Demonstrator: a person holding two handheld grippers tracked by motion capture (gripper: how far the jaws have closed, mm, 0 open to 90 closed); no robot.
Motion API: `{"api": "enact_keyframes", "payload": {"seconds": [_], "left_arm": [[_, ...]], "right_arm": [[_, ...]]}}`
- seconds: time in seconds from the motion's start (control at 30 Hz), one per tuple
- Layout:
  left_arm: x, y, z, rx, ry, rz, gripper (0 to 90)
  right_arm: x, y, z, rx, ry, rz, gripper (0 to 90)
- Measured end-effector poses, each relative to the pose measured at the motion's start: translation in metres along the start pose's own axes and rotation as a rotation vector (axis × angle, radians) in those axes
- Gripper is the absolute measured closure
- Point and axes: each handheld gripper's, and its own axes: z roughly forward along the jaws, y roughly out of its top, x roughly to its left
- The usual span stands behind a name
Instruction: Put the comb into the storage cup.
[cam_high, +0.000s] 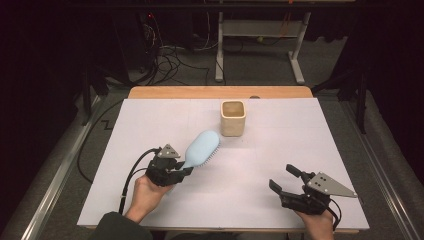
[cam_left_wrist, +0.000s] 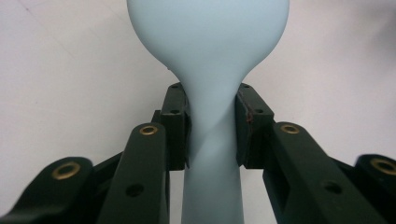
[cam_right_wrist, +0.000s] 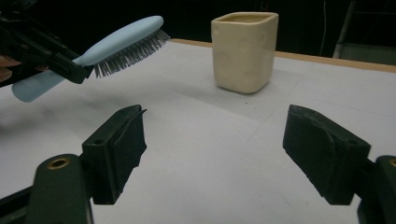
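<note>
At the near edge of the white tabletop (cam_high: 260, 200) the person's two hands come in, each with a gripper. The right gripper (cam_high: 286, 181) sits low at the near right, its jaws spread wide apart with nothing between them; in the right gripper view the two black pads frame bare white surface. The left gripper (cam_high: 184, 171) is at the near left, and its jaws are clamped on the narrow handle of a pale blue hairbrush (cam_high: 202, 148). In the left gripper view the pads press on both sides of the handle just below where it widens into the head. The brush is held off the tabletop, head pointing away from the person and toward the cup, bristles facing down and to the right; the right gripper view shows its dark bristles clear of the surface.

Farther on, toward the back middle of the tabletop, stands a cream square-sided cup (cam_high: 233, 118), upright, apart from the brush head. Its inside looks brownish; whether anything is in it cannot be told.

A strip of bare wood (cam_high: 220, 92) shows along the far edge. Beyond lies grey carpet (cam_high: 260, 70) with tangled black cables (cam_high: 170, 60) and the white legs of a frame (cam_high: 218, 50), the room behind dark.
</note>
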Motion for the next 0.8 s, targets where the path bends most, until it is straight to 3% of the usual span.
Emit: {"api": "enact_keyframes", "payload": {"seconds": [0.27,0.8], "left_arm": [[-0.009,-0.003,0.0,-0.01,-0.026,0.02,69.6],[-0.024,-0.003,0.003,-0.032,-0.043,0.064,69.6]], "right_arm": [[0.01,0.004,0.02,0.02,0.057,0.026,17.5],[0.034,0.006,0.056,0.065,0.15,0.018,15.1]]}}
